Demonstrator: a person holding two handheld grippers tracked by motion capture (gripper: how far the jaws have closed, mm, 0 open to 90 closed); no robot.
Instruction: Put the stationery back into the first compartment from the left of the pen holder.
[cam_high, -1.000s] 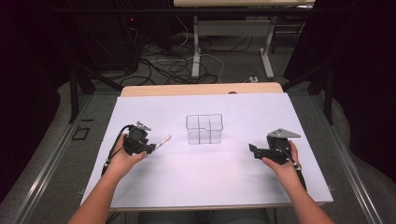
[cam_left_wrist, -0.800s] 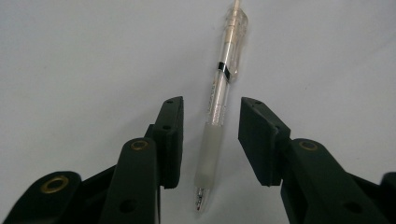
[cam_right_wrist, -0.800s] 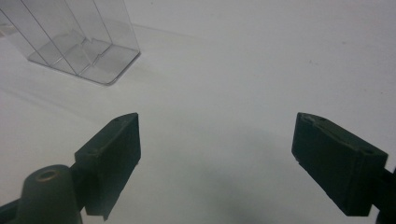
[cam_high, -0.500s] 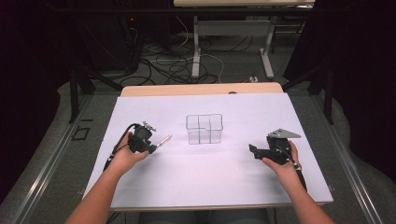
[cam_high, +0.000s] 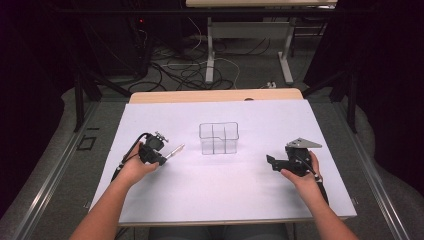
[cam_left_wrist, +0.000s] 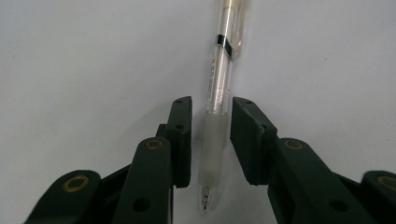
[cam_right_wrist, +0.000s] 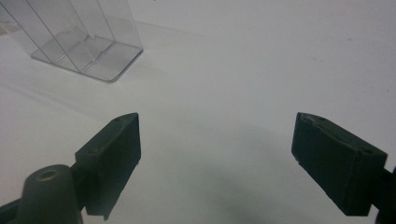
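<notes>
the left gripper (cam_left_wrist: 210, 140) had just been closing round the pen (cam_left_wrist: 219, 84); its frosted grip lay between the pads, small gaps either side. the right gripper (cam_right_wrist: 215, 158) stood wide, grasping nothing.

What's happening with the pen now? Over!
Left gripper fingers just closing around pen, small gaps remain. Right gripper open, empty. Clear organizer ahead, nothing blocking.

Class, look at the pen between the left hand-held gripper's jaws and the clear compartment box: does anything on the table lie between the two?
Nothing visible does. Between the pen and the clear box lies bare white table.
</notes>
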